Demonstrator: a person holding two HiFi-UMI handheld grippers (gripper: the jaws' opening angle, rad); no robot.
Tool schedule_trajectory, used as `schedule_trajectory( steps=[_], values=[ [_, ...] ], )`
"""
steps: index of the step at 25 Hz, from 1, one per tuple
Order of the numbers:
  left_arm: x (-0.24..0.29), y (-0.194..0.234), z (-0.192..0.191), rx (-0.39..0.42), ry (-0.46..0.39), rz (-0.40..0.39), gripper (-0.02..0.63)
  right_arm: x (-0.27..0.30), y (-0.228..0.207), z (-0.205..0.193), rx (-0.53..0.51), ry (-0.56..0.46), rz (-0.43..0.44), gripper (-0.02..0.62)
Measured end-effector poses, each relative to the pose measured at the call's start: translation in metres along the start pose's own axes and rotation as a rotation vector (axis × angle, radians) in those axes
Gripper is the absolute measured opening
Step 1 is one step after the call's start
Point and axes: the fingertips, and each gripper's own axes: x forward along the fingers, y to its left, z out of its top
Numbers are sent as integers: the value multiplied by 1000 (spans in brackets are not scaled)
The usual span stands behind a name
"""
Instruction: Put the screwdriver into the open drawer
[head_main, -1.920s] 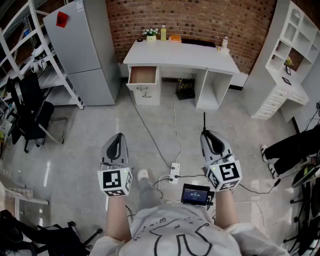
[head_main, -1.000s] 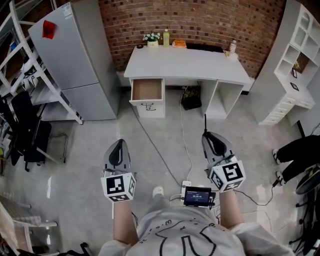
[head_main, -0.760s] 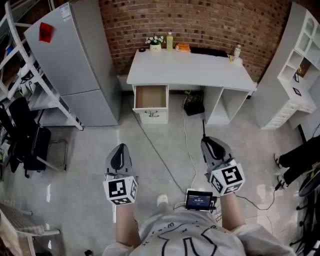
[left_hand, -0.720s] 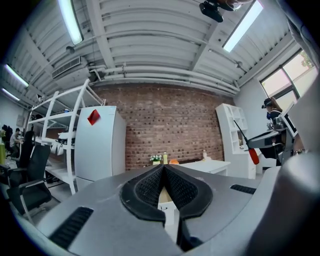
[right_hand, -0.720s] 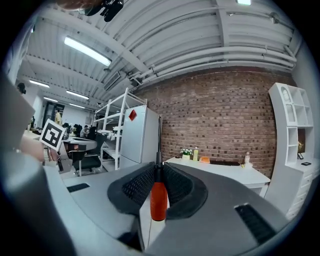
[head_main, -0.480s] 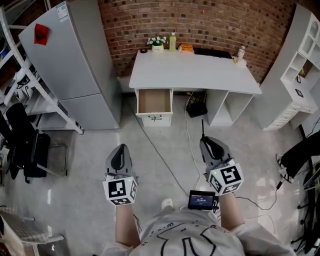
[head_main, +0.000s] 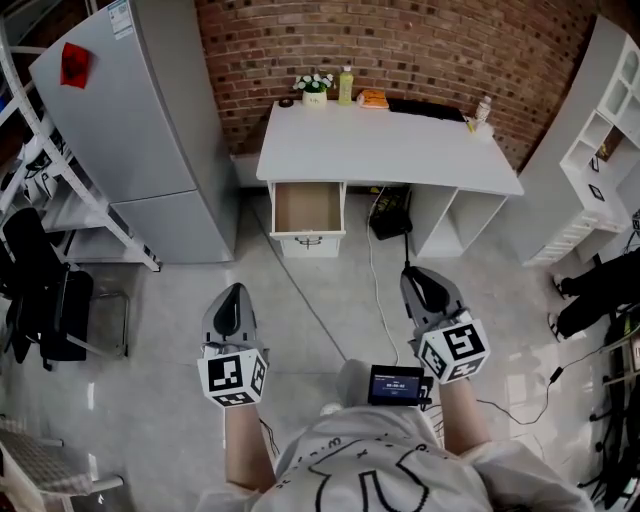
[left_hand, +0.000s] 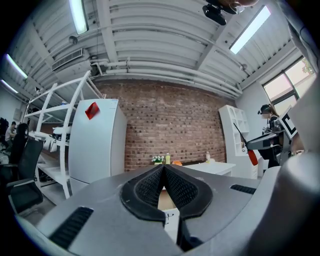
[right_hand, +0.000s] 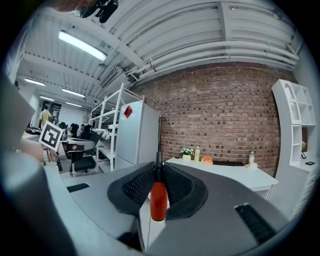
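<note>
Two grippers, both over the floor, well short of the one counter (head_main: 390, 150). Right gripper (right_hand: 159, 175) is clamped on the single screwdriver (right_hand: 158, 200), red handle between the jaws, shaft pointing up. Left gripper (left_hand: 164, 172) has jaws pressed together, holding nothing. One drawer (head_main: 308, 207) stands open under the counter's left end.

2 bare forearms (head_main: 243, 440) reach forward, side by side. The left tool (head_main: 231, 293) has its jaws pressed together on nothing. The right tool (head_main: 417, 277) has its jaws clamped on a red-handled screwdriver (right_hand: 158, 197).
</note>
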Motion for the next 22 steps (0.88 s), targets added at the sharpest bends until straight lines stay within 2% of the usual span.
schedule_trajectory(
  steps=[12, 22],
  values=[
    [56, 27, -12, 14, 23, 39, 12, 68, -30, -9, 0, 16, 28, 60],
    [145, 52, -27, 13, 65, 76, 12, 158, -76, -20, 26, 33, 52, 60]
  ],
)
